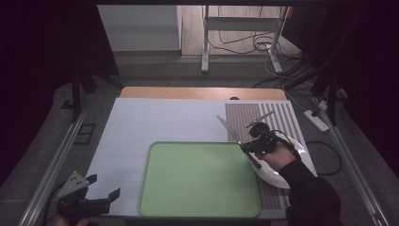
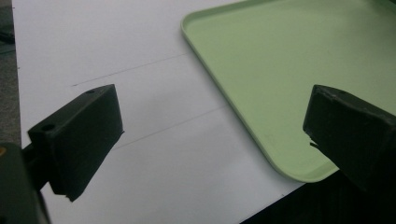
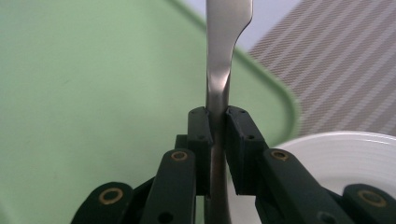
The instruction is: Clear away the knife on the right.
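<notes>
A metal table knife (image 1: 229, 128) is clamped by its handle in my right gripper (image 1: 248, 147), blade pointing up and to the left over the right rim of the green tray (image 1: 197, 179). In the right gripper view the pads of that gripper (image 3: 217, 126) press on both sides of the knife (image 3: 226, 28), above the tray (image 3: 93, 84). A white plate (image 1: 275, 178) lies under the right hand, to the right of the tray. My left gripper (image 1: 101, 188) hovers at the table's front left corner, its jaws wide apart over the white sheet, with nothing between them (image 2: 210, 135).
A striped placemat (image 1: 244, 117) covers the right side of the table under the plate (image 3: 345, 158). The white sheet (image 1: 155, 122) spreads left of and behind the tray (image 2: 289, 60). Beyond the table stand metal legs and cables on the floor (image 1: 263, 44).
</notes>
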A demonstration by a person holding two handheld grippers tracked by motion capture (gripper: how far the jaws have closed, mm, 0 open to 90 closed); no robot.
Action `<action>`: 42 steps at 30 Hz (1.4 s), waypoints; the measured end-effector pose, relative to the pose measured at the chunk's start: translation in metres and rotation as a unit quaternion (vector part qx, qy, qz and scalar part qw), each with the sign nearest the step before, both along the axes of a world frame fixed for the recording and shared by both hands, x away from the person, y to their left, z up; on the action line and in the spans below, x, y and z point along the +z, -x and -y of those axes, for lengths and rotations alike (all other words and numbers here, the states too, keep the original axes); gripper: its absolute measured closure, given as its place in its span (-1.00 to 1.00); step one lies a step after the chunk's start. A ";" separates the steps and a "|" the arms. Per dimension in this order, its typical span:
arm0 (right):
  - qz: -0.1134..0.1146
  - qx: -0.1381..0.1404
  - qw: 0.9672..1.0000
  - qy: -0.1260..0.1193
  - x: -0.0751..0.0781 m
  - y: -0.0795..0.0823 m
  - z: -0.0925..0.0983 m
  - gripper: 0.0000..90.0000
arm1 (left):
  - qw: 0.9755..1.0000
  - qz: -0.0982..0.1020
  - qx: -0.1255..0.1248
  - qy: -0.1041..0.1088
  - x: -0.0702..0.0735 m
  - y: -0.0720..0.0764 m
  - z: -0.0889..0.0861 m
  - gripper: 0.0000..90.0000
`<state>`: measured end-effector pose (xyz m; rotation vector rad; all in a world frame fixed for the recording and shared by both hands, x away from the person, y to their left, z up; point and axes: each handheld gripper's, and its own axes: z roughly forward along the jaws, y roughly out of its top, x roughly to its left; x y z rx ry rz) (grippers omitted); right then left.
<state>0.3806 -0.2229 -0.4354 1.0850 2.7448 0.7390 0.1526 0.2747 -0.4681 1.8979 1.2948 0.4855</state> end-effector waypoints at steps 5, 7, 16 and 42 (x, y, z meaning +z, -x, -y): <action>-0.005 0.020 1.000 0.010 -0.006 0.015 -0.015 0.79 | 1.000 0.001 -0.001 -0.001 0.000 0.000 0.000 -0.90; -0.013 0.027 1.000 0.008 -0.009 0.021 -0.019 0.79 | 1.000 0.000 0.000 0.000 0.000 0.000 0.000 -0.90; -0.054 0.061 0.996 0.040 -0.034 0.044 -0.041 0.80 | 1.000 0.001 -0.002 -0.001 0.000 0.000 0.000 -0.90; 0.003 0.168 0.985 0.042 -0.069 0.023 -0.111 1.00 | 1.000 0.000 -0.002 -0.002 0.000 -0.001 0.000 -0.90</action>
